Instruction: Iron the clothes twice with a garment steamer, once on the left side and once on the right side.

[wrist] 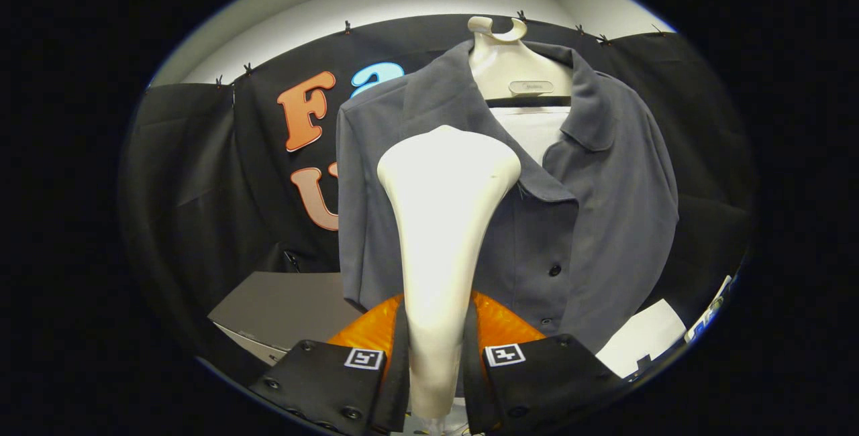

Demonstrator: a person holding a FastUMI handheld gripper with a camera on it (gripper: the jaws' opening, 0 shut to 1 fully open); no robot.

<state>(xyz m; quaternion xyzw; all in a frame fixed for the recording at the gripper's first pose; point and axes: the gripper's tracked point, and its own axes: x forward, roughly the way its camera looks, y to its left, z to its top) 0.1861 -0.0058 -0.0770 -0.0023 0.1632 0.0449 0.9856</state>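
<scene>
1. Gripping the white plastic garment steamer by its narrow handle, both black fingers of the gripper press its sides.
2. Its wide head covers part of the grey button-up shirt, hung just beyond on a cream hanger.
3. Whether the head touches the cloth is unclear.
4. Orange padding shows behind the fingers.

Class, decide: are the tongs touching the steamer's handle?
Touching. The gripper view shows both fingers of the tongs pressed against the white steamer handle, with no gap.
</scene>
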